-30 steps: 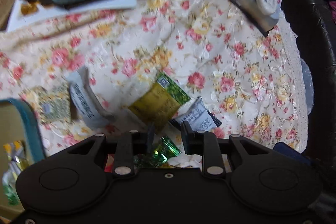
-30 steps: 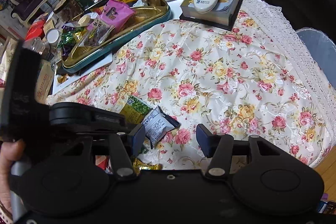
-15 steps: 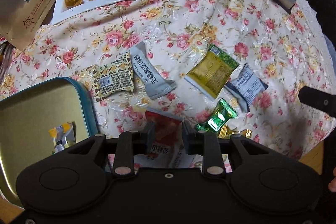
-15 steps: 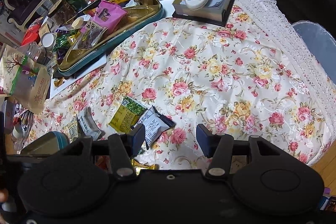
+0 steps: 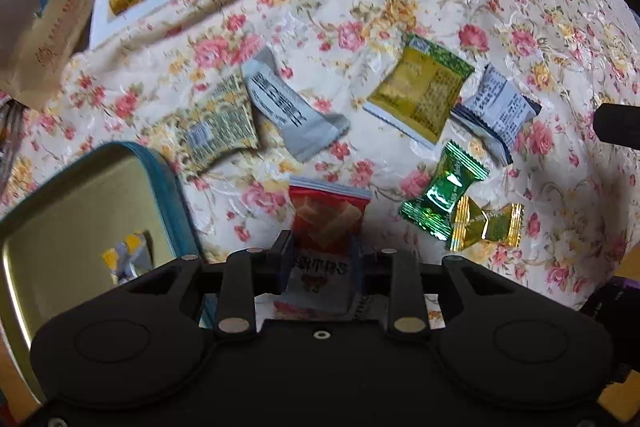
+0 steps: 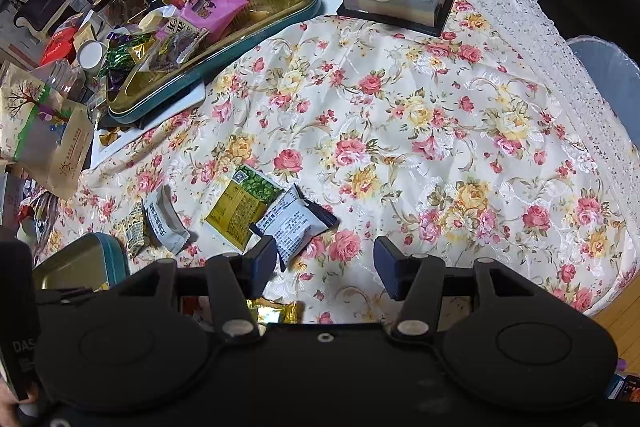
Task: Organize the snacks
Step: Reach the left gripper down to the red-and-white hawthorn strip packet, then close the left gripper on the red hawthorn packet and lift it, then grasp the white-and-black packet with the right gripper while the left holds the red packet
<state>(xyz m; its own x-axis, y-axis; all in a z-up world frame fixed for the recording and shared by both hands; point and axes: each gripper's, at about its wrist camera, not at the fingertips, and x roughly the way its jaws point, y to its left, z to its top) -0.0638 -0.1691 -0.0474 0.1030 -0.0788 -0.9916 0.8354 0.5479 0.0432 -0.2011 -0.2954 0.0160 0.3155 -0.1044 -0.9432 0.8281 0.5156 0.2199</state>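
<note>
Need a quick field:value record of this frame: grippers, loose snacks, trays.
left gripper: open, fingers either side of red snack packet; contact unclear
right gripper: open, above cloth, holds nothing
loose on floral cloth: yellow-green packet, grey wrapper, green candy, gold candy
near tray: one small wrapper inside
far tray: piled with snacks

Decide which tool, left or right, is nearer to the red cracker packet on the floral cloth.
Left. The left tool has its fingers straddling the red cracker packet, apparently not yet closed on it. The right tool sits open, off to the side above bare cloth near the white packet.
</note>
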